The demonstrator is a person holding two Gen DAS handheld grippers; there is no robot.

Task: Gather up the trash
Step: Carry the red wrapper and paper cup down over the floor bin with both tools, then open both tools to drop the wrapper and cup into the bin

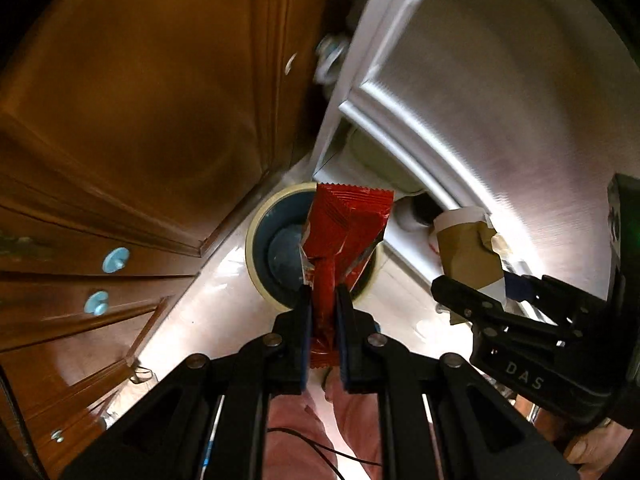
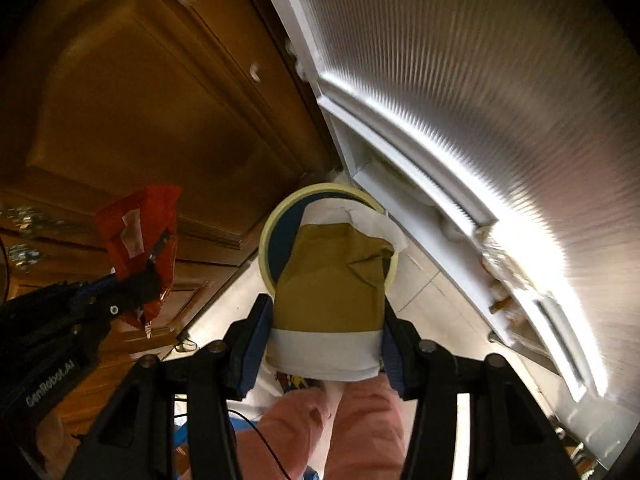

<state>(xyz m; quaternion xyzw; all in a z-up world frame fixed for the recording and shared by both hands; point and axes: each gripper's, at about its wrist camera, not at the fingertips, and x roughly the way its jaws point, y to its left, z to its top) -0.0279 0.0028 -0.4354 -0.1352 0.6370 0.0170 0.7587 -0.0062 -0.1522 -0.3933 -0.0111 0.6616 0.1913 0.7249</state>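
Note:
My left gripper [image 1: 324, 300] is shut on a crumpled red snack wrapper [image 1: 344, 224], which sticks out forward from between the pads. My right gripper [image 2: 326, 320] is shut on a crushed paper cup [image 2: 332, 280], olive-brown with a white band and rim. Both point steeply down over a round bin [image 1: 276, 256] with a cream rim and blue inside, standing on the floor. In the left wrist view the right gripper [image 1: 492, 292] shows at the right with the cup [image 1: 468, 256]. The right wrist view shows the left gripper [image 2: 152, 276] at the left with the wrapper [image 2: 136, 232].
Brown wooden cabinet doors [image 1: 140, 120] with pale blue knobs [image 1: 115, 260] fill the left. A silver ribbed appliance front [image 2: 480, 80] with a white frame curves along the right. Pale floor tiles [image 2: 420, 280] lie around the bin. A person's legs in pink trousers [image 2: 332, 432] show below.

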